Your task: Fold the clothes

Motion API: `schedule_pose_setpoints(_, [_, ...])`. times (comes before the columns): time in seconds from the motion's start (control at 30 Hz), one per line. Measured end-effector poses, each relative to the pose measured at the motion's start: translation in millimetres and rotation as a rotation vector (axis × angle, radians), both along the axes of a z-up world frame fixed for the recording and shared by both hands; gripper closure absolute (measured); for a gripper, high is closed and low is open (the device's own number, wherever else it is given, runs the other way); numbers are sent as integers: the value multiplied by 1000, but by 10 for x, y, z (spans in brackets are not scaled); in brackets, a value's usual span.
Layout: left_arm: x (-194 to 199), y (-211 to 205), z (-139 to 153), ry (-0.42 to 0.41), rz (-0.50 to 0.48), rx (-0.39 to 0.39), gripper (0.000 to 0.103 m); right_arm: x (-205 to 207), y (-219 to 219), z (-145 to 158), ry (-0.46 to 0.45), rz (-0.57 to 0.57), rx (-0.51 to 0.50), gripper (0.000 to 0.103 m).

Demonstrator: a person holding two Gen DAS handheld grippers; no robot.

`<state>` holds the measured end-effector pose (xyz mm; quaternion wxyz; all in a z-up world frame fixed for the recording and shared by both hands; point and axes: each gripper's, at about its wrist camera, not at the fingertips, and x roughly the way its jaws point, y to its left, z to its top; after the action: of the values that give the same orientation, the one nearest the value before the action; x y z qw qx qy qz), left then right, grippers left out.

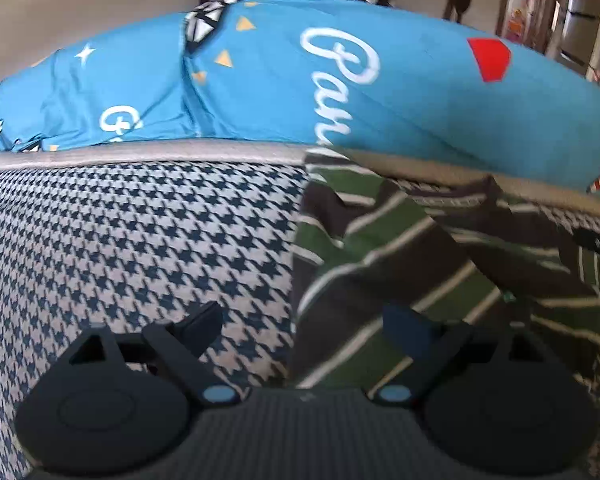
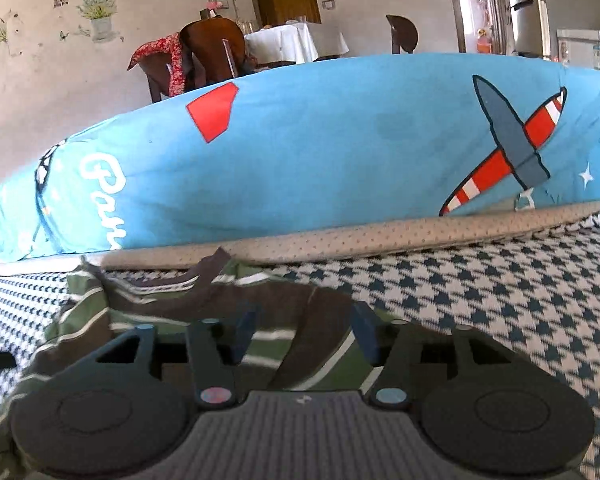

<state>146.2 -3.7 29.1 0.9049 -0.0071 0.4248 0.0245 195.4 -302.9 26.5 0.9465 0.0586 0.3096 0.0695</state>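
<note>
Your left gripper point(image 1: 306, 328) hangs wide open, empty, straddling the shirt's point(image 1: 400, 264) left edge; close there and you may pinch the checked bed cover point(image 1: 140, 248) along with it. Your right gripper point(image 2: 306, 330) is open too, its jaws not pressing the shirt point(image 2: 204, 308) below; a shallow bite could take one layer only. The shirt, striped green, brown and white, lies rumpled near the blue pillow point(image 2: 340, 152), apparently part-folded, though blur hides how.
</note>
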Motion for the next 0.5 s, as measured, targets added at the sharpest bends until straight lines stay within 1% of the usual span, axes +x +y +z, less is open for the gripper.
schedule_pose_setpoints(0.1, [-12,-75,-37,2,-24,20,11,118,-47,-75,25,-9,2,48])
schedule_pose_setpoints(0.23, [-25,-129,-62,5,-49,30,11,224,-71,-163,39,-7,-37,47])
schedule_pose_setpoints(0.37, [13,-144,-91,19,-52,26,11,303,-74,-225,43,8,-67,47])
schedule_pose_setpoints(0.43, [32,-142,-103,27,-52,17,11,335,-47,-254,41,28,-89,40])
schedule_pose_setpoints(0.5, [47,-140,-116,34,-49,9,10,350,4,-277,37,46,-115,37])
